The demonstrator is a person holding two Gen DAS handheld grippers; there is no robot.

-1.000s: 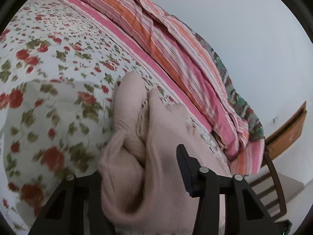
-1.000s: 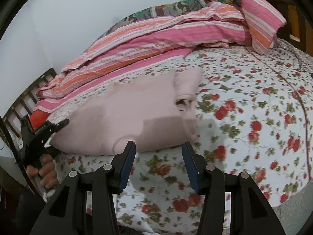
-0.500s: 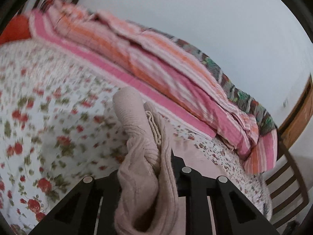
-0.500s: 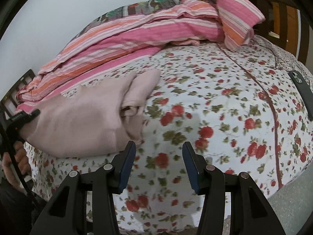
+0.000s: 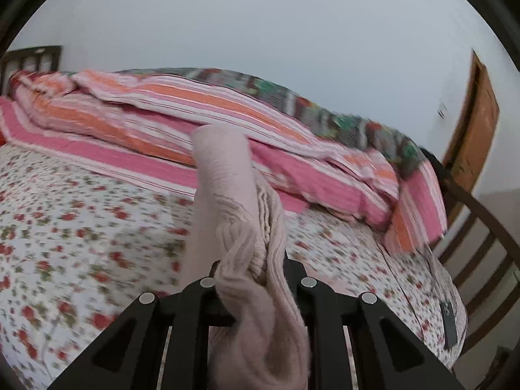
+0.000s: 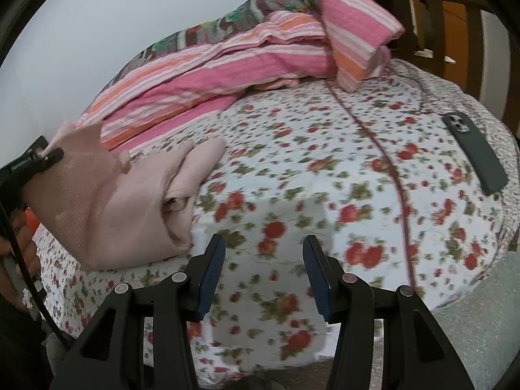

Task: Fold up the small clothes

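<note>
A pale pink knitted garment (image 5: 234, 227) is pinched in my left gripper (image 5: 253, 279), which is shut on it and holds its edge raised above the floral bedsheet (image 5: 81, 227). In the right wrist view the same garment (image 6: 123, 201) lies folded at the left of the bed, its far edge lifted by the left gripper (image 6: 48, 157). My right gripper (image 6: 263, 269) is open and empty, over the sheet to the right of the garment and apart from it.
A striped pink and orange quilt (image 5: 195, 120) is heaped along the back of the bed. A dark phone (image 6: 474, 152) lies on the sheet at the right. A wooden chair (image 5: 481, 227) stands at the bed's right end.
My left gripper closed on the pink garment and lifted its edge, swinging the view toward the bed's right end. My right gripper drew away to the right, still open.
</note>
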